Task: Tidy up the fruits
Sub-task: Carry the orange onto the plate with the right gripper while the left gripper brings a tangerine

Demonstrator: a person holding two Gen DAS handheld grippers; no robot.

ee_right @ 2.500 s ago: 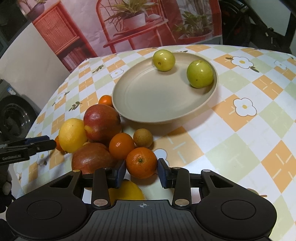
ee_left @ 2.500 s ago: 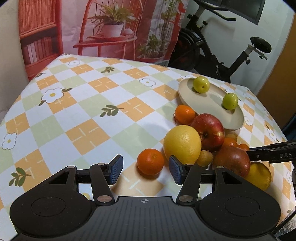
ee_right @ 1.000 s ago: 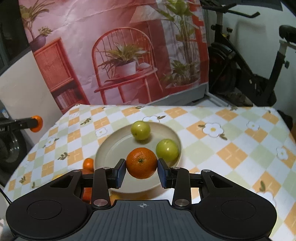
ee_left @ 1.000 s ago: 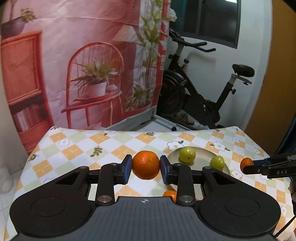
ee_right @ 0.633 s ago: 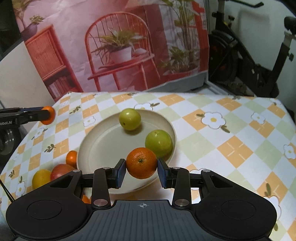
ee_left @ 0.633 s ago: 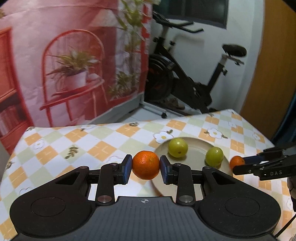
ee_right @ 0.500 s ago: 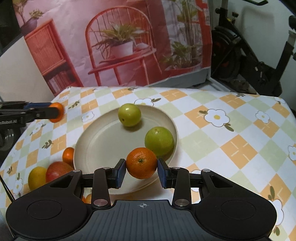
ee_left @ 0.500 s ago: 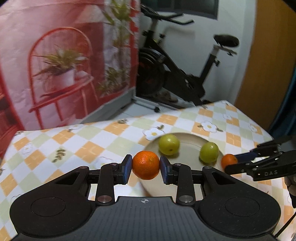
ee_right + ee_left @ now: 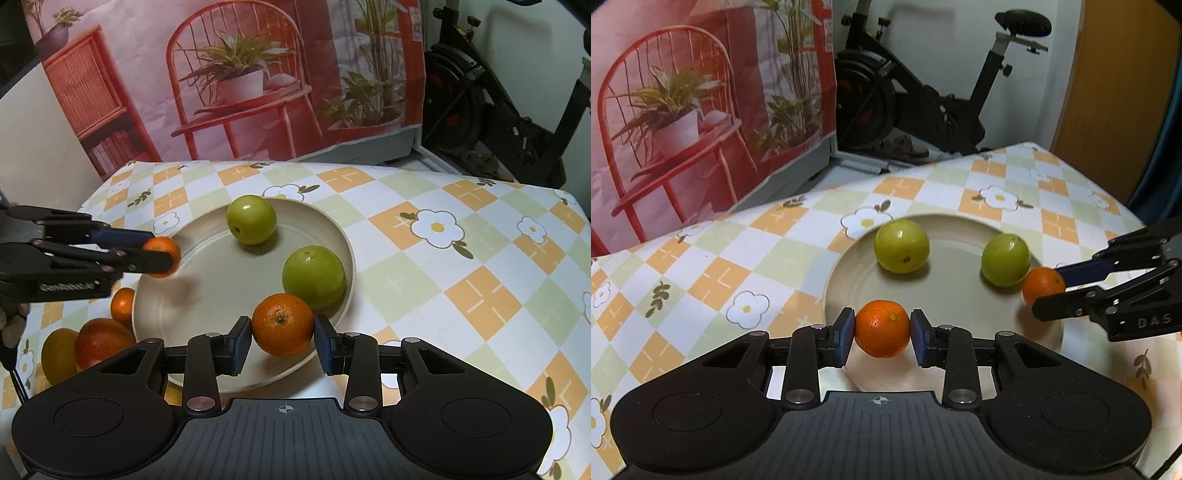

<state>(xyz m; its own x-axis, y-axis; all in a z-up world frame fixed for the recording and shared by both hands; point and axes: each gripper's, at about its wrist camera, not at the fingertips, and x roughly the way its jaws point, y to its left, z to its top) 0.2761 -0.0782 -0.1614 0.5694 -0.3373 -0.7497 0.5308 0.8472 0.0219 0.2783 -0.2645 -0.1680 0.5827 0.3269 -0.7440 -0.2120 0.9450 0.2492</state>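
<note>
A small orange [image 9: 882, 333] is clamped in the left claw [image 9: 882, 336] over the near rim of the beige plate [image 9: 945, 295]; being round, no long axis is shown. Another orange [image 9: 282, 324], stem scar turned toward the camera, is clamped in the right claw [image 9: 282, 341] above the plate's edge, beside a green fruit [image 9: 314, 277]. Fruits on the desk [image 9: 461, 266] are partly hidden.

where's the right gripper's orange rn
In the right wrist view, the orange sits clamped in the right gripper over the plate's near rim, beside a green fruit.
</note>
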